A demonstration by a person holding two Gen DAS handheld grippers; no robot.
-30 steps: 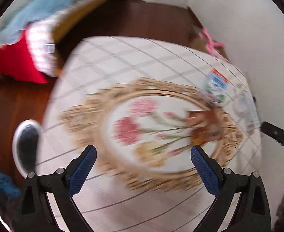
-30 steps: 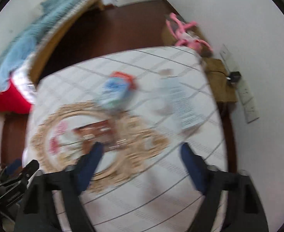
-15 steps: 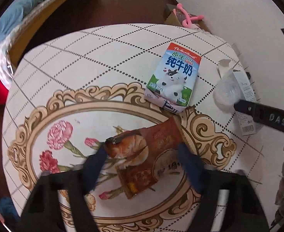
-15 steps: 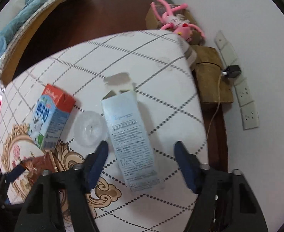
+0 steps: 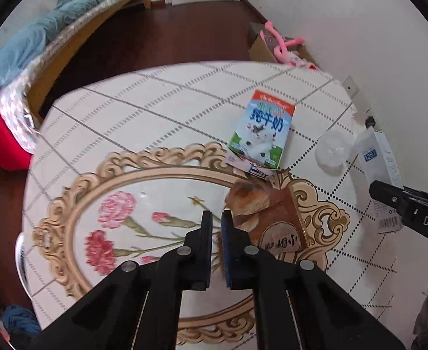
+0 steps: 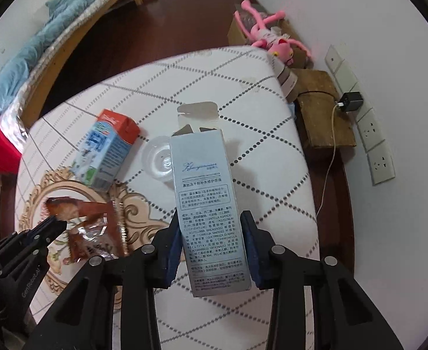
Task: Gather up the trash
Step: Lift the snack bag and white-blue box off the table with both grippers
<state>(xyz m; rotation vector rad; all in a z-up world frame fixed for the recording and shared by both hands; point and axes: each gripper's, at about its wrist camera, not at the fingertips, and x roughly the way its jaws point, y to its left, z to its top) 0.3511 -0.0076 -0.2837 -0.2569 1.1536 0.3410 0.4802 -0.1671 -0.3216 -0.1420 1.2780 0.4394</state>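
My left gripper (image 5: 217, 218) is shut on the near edge of a brown snack wrapper (image 5: 272, 218), which also shows in the right wrist view (image 6: 94, 227). My right gripper (image 6: 211, 218) is shut on a tall silver-blue carton box (image 6: 205, 192) with its top flap open, held over the table; the box shows in the left wrist view (image 5: 380, 157). A milk carton (image 5: 260, 131) lies on its side on the table, also in the right wrist view (image 6: 106, 148). A clear plastic cup lid (image 5: 333, 151) lies beside it, seen again in the right wrist view (image 6: 158, 160).
The round table (image 5: 126, 110) has a white checked cloth with a floral oval. A bed with a blue blanket (image 5: 24, 52) stands far left. A pink plush toy (image 6: 266, 35) on a cardboard box and a wooden stool (image 6: 322, 108) stand by the wall with sockets (image 6: 368, 128).
Both grippers have shut: the left on the snack wrapper, the right on the silver-blue box, which is now lifted off the table. Both cameras have moved closer to their items.
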